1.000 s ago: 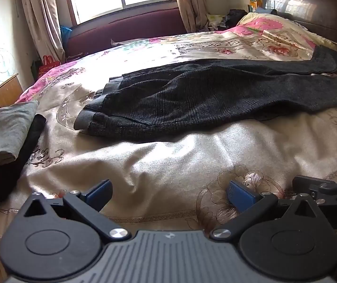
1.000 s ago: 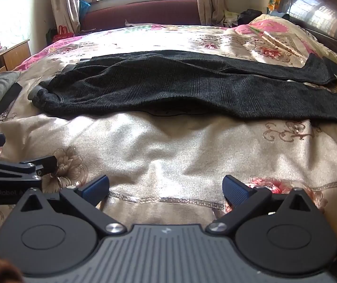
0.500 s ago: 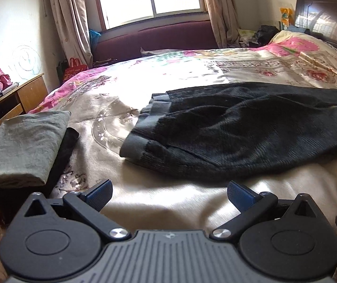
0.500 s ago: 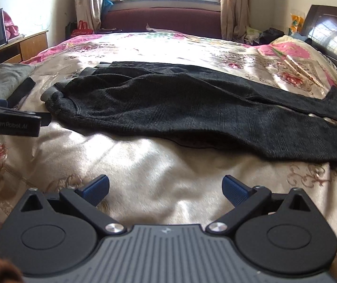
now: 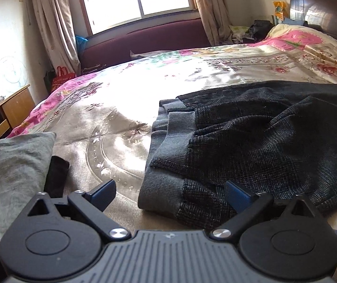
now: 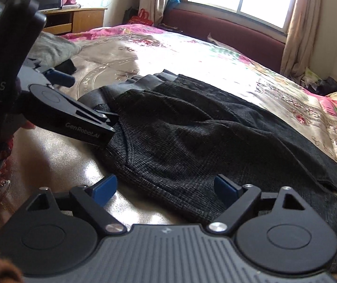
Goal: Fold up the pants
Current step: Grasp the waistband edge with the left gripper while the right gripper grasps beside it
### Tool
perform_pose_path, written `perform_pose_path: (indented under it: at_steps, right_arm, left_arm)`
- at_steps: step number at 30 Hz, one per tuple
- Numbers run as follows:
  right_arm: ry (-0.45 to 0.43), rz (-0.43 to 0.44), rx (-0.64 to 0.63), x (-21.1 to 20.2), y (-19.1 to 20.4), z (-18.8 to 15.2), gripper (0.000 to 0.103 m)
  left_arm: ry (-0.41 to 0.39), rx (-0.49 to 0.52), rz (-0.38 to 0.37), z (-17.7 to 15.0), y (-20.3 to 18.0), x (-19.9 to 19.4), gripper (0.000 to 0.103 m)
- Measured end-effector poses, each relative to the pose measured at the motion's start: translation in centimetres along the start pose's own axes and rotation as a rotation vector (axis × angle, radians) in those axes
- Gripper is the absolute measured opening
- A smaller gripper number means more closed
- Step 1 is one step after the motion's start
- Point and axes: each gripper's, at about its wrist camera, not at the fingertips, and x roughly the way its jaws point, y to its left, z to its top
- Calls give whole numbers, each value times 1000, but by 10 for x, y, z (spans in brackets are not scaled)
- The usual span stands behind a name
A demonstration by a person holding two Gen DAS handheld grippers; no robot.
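Soft, limp dark grey knit pants [image 5: 262, 146] near the bed's front edge; grip the ribbed waistband [image 5: 166, 165]. Left gripper [image 5: 169, 194] wide open, empty; right gripper [image 6: 166, 189], jaws just narrowing, straddles fabric unpinched.

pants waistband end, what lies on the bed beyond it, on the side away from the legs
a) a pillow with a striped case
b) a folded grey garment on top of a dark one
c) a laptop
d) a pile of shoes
b: past the waistband of the pants, a folded grey garment lies on a dark one on the bedspread.
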Motion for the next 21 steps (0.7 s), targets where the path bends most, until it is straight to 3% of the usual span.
perform_pose_path:
  at_steps: [3,5,8,11,13,21]
  right_arm:
    - [35,27,-3,17,1,3,79]
    - [39,48,4,21,-1,4,78]
    - [46,111,-4,25,-2,7,53]
    - [62,129,-4,26,2,13,42]
    - [66,150,-11,24,5,14,28]
    - [78,273,13,0,28,14,24]
  left_arm:
    - [34,45,-59,-1,3,13,89]
    - [36,78,-89,-3,2,15,85]
    - [42,108,-78,0,1,18,72]
    - [44,103,-92,0,6,16,67]
    - [47,82,-110,-1,11,10,66]
    - [89,94,-89,-21,33,-19,64]
